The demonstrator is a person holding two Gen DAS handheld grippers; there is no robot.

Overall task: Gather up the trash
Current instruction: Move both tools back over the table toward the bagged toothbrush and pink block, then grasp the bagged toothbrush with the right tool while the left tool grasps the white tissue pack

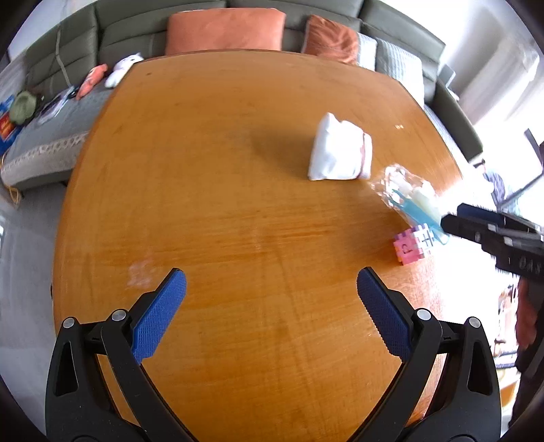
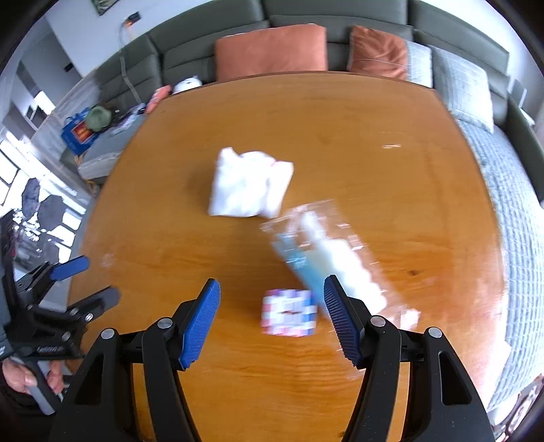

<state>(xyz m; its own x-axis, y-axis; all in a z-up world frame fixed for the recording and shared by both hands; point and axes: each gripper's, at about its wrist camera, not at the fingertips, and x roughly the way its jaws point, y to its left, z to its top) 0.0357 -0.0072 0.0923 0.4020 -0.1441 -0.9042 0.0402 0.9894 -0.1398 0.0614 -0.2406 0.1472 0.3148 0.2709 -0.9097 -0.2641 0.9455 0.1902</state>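
Three loose things lie on the wooden table [image 1: 210, 190]: one white crumpled bag [image 1: 338, 151], one clear plastic packet [image 1: 408, 193] and one small pink-and-white cube [image 1: 413, 244]. Two orange cushions [image 1: 226, 29] lean on the grey sofa [image 1: 129, 40] behind.

The packet is see-through, with pale blue and white pieces inside, and lies slantwise between bag and cube, toward the table's right side.

The left gripper [image 1: 271, 284] hangs over bare wood, jaws spread wide and empty. The right gripper [image 2: 271, 289] also stands apart, gripping nothing; the cube shows between its fingers, the packet beside one pad.

Only the right view shows a hand [image 2: 25, 377] on the left gripper's handle.
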